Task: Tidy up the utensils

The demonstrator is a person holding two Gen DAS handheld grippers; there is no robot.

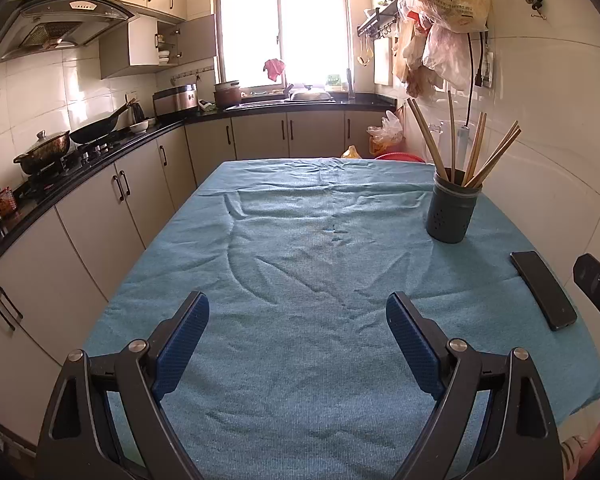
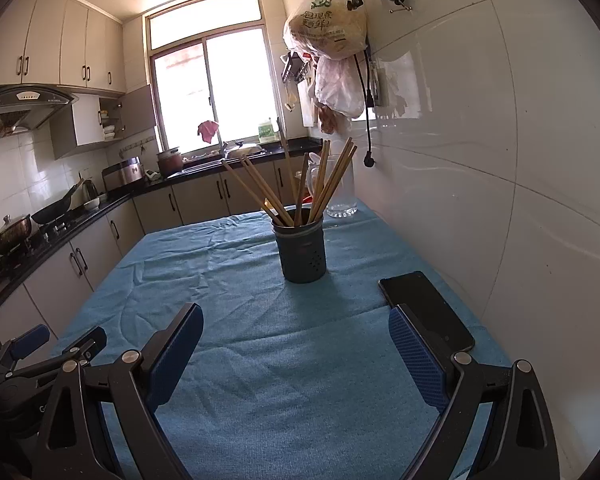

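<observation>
- The chopsticks (image 2: pixel 300 184) all stand in a dark round holder (image 2: pixel 303 254). No loose ones lie on the blue cloth (image 2: pixel 228 280), as far as I can see.
- The holder sits on the far right part of the table, near the white wall. A black phone (image 2: pixel 424 304) lies flat on the cloth, nearer and to the right of the holder, close to it but not touching.
- A clear glass jug (image 2: pixel 340 196) stands just behind the holder.
- The left gripper (image 1: pixel 298 340) is wide open and holds nothing. It hangs over the bare near part of the cloth, well apart from the holder.
- The right gripper (image 2: pixel 296 346) is wide open too, with nothing in it. It points at the holder, and its right finger is in front of the phone's near end.
- The chopsticks look thin, light and stiff, like wood or bamboo. They are smooth, so I think one could slip or spin if pinched only at the tip.
- They lean out like a fan, some left and some right. A good place to grab would be the upper part, above the rim, where each stick stands apart from the others.
- The holder looks light. Pulling a stick sideways could tip it, so pulling along the stick seems safer.
- The glass jug could break if bumped.
</observation>
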